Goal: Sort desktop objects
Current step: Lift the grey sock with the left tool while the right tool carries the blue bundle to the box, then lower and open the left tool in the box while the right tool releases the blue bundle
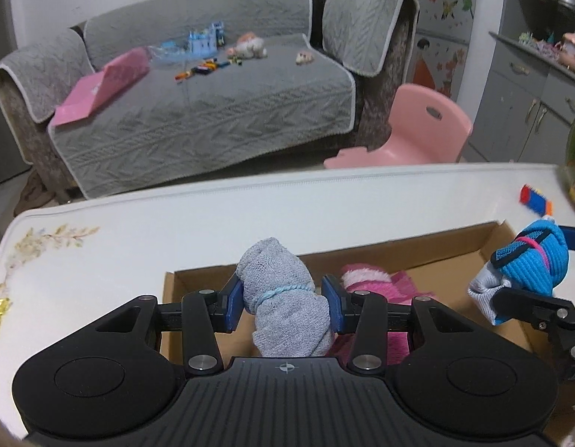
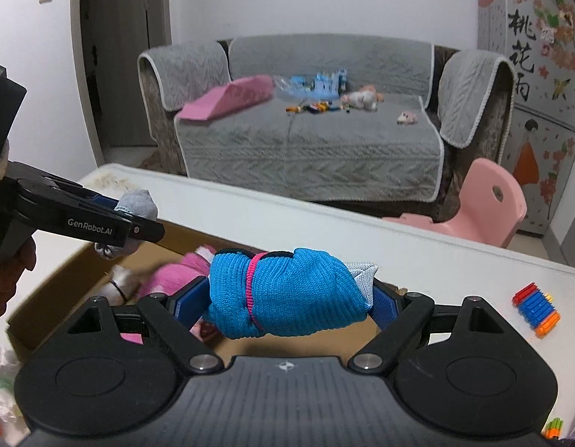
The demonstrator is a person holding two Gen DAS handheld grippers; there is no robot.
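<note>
My left gripper (image 1: 285, 307) is shut on a rolled grey sock bundle (image 1: 287, 298) and holds it above the open cardboard box (image 1: 417, 251). My right gripper (image 2: 287, 301) is shut on a rolled blue sock bundle (image 2: 287, 294) with a pink band, also above the box (image 2: 52, 279). A pink sock bundle (image 1: 376, 283) lies inside the box. In the left wrist view the right gripper (image 1: 518, 287) with the blue bundle (image 1: 537, 260) shows at the right. In the right wrist view the left gripper (image 2: 130, 219) with the grey bundle (image 2: 136, 201) shows at the left.
The box sits on a white table (image 1: 175, 219). A stack of coloured toy bricks (image 2: 537, 309) lies on the table right of the box, also in the left wrist view (image 1: 535, 199). A pink chair (image 1: 417, 130) and a grey sofa (image 1: 212, 111) stand beyond the table.
</note>
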